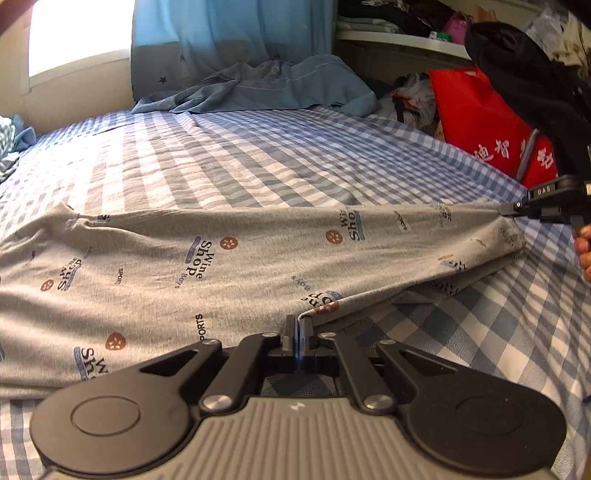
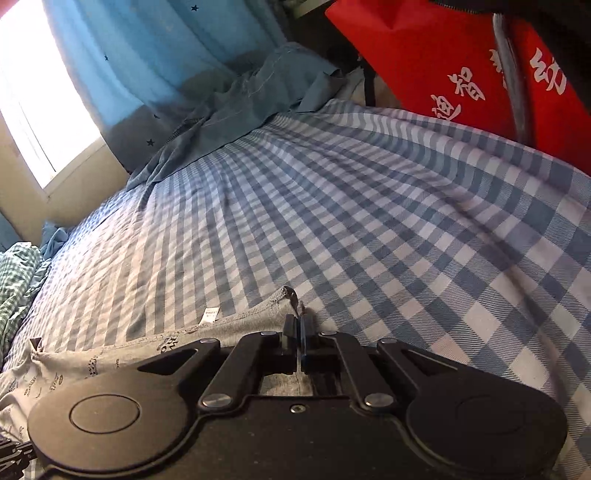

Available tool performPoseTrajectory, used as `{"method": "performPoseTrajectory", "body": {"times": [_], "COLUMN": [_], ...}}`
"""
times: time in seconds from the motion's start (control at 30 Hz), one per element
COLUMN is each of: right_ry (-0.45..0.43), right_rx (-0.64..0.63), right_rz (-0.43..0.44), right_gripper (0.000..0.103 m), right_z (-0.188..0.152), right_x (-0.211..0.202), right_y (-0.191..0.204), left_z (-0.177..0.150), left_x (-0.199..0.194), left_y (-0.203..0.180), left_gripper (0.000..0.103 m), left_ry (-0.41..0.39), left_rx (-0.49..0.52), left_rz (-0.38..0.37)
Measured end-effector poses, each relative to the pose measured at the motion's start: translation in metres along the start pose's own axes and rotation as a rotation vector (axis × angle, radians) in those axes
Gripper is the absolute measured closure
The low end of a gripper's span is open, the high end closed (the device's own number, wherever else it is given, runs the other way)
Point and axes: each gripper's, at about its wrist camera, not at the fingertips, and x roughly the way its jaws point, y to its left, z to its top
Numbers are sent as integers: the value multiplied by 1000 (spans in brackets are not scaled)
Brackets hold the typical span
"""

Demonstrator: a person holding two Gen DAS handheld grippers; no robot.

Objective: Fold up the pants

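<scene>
Grey printed pants point(image 1: 221, 266) lie stretched across the checked bed sheet point(image 1: 258, 162), their fabric pulled taut between the two grippers. My left gripper point(image 1: 298, 323) is shut on the near edge of the pants. In the left wrist view my right gripper point(image 1: 504, 211) shows at the right, shut on the far corner of the pants, with a hand point(image 1: 583, 251) behind it. From the right wrist camera, the right gripper point(image 2: 298, 321) pinches the hemmed corner of the pants point(image 2: 266, 310), and a white care label point(image 2: 209, 315) shows on the cloth.
A crumpled blue garment point(image 1: 266, 85) lies at the far end of the bed under a blue curtain point(image 1: 229, 33). A red bag point(image 1: 484, 122) stands beside the bed on the right. Green checked cloth point(image 2: 18, 273) is bunched at the left edge.
</scene>
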Motion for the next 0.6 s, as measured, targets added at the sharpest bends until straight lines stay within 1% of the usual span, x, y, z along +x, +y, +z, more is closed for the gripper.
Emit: {"method": "performPoseTrajectory", "body": {"times": [0.1, 0.17, 0.2, 0.23, 0.27, 0.3, 0.33, 0.37, 0.4, 0.43, 0.47, 0.53, 0.6], "right_ry": [52, 78, 70, 61, 55, 44, 23, -4, -27, -47, -65, -69, -38], "right_rx": [-1, -32, -49, -62, -70, -85, -113, -153, -193, -235, -284, -366, -430], "right_rz": [-15, -38, -45, -60, -72, -85, -100, -113, -116, -110, -94, -61, -40], "right_gripper": [103, 102, 98, 87, 82, 76, 65, 58, 43, 32, 28, 16, 11], "right_z": [-7, -16, -19, -20, -20, -19, -19, -20, -22, -25, -31, -45, -59], "right_x": [11, 20, 20, 18, 15, 11, 6, 0, -5, -10, -15, -19, -14], "right_y": [-3, -1, 1, 3, 6, 10, 16, 25, 34, 43, 54, 72, 85], "left_z": [-5, -8, -8, -8, -9, -10, -12, -14, -18, -22, -26, -37, -51], "left_x": [9, 8, 6, 3, 1, -3, -7, -12, -18, -24, -30, -44, -59], "left_y": [-2, 2, 5, 11, 16, 21, 26, 30, 35, 40, 46, 62, 83], "left_gripper": [103, 101, 97, 91, 86, 73, 55, 49, 44, 43, 41, 29, 25], "left_ry": [26, 14, 15, 17, 22, 23, 18, 8, -2, -7, -5, -5, -9], "left_rx": [16, -2, -20, -52, -78, -100, -115, -129, -149, -169, -194, -260, -323], "left_rz": [17, -7, -20, -40, -62, -78, -77, -63, -45, -36, -32, -11, 22]}}
